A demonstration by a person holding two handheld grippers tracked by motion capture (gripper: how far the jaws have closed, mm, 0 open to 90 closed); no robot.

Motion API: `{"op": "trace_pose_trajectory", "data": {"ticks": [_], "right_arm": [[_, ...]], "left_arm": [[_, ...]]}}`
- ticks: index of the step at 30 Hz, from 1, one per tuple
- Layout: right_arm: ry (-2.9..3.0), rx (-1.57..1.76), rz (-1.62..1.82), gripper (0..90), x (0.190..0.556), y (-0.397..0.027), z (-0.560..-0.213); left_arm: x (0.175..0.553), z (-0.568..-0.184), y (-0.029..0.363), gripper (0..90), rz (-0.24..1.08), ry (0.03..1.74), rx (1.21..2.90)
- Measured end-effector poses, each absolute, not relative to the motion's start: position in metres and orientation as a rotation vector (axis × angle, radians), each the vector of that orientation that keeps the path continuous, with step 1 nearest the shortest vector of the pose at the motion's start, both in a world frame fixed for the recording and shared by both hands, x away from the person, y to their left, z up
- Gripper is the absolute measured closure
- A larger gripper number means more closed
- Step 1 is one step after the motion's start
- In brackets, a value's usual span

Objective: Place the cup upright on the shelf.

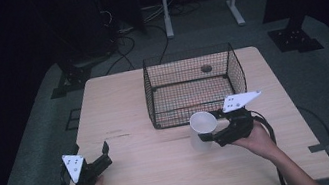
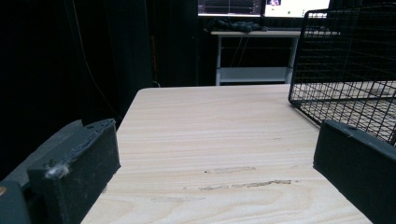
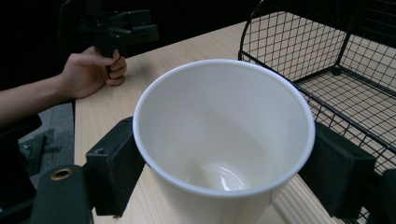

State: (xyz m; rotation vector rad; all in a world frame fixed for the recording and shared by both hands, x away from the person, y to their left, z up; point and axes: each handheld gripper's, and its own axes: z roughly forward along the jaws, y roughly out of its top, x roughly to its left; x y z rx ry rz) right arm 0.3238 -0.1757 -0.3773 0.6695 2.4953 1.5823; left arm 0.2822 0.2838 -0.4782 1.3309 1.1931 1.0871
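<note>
Forearms and hands were seen nearest the camera in the high view, at the lower edge. The left hand-held gripper [image 1: 104,155] was held low over the near left part of the bench [image 1: 119,105], its jaws spread wide with nothing between them. The right hand-held gripper [image 1: 209,135] was seen clamped on a white cup [image 1: 203,127], which was carried just before the near wall of the wire basket [image 1: 195,85]. The cup's long axis was tipped, its open mouth turned up and towards the camera. The basket lay directly beyond the cup, away from the person, so the right hand was by far the nearer to it.

From the left gripper view, two black jaws were seen standing well apart over bare bench, with a corner of the basket at the far right.

From the right gripper view, the cup was seen pinched across its body just under the rim, one black pad [image 3: 114,163] pressed on each side. Its mouth opened towards the camera and it was seen to be empty. The basket's near wall stood just beyond and to the right, so any placing would probably call for a lift over that wall. The other hand [image 3: 93,70] was seen farther off.
</note>
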Motion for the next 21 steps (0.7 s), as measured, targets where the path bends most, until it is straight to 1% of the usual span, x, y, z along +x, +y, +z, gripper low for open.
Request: {"op": "trace_pose_trajectory", "data": {"ticks": [8, 21], "right_arm": [[2.508, 0.64, 1.592, 19.5, 0.33, -0.173, -0.365], [2.511, 0.604, 1.563, 19.5, 0.349, -0.165, -0.337]], "left_arm": [[0.282, -0.478, 0.284, 0.0, 1.085, 1.193, 1.331], [0.282, -0.478, 0.284, 0.0, 1.083, 1.191, 1.332]]}}
